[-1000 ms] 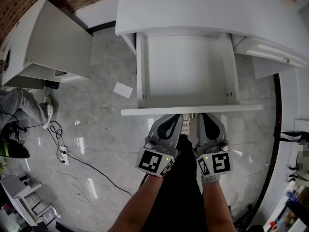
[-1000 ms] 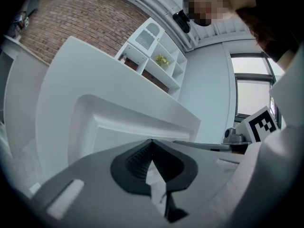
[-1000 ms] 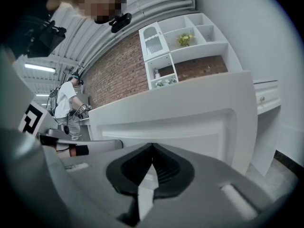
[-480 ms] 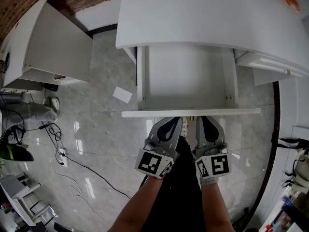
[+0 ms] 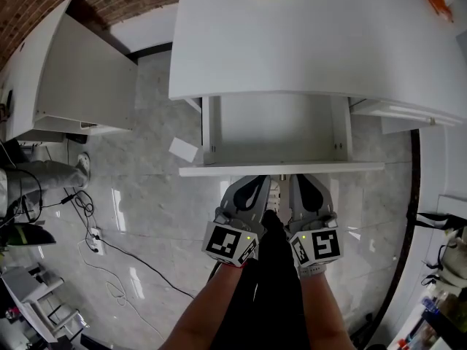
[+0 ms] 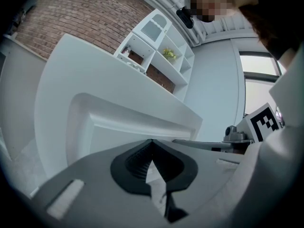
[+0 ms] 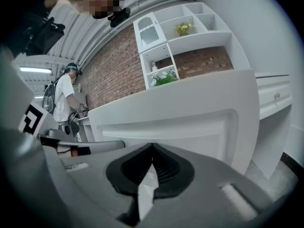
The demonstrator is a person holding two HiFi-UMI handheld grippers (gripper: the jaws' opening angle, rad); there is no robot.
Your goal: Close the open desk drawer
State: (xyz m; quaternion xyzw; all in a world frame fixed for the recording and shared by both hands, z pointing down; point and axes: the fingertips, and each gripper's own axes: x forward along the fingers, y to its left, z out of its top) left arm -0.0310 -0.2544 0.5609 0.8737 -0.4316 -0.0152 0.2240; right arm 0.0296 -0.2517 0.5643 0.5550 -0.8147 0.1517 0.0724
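A white desk (image 5: 306, 42) has an open, empty drawer (image 5: 277, 133) pulled out toward me. Its front panel (image 5: 281, 169) runs across the head view just ahead of both grippers. My left gripper (image 5: 257, 178) and right gripper (image 5: 300, 177) sit side by side with their tips against the panel's outer face. Both are shut with nothing between the jaws. The same panel (image 6: 109, 127) fills the left gripper view, and the panel (image 7: 190, 122) is right in front of the jaws in the right gripper view.
A white cabinet (image 5: 69, 71) stands at the left on the marble floor (image 5: 146, 217). A white card (image 5: 183, 150) lies by the drawer's left side. Cables and a power strip (image 5: 95, 233) trail at lower left. A person (image 7: 61, 99) stands far off in the right gripper view.
The drawer has slid further under the desktop, so less of its inside shows. Both grippers have moved forward with the front panel.
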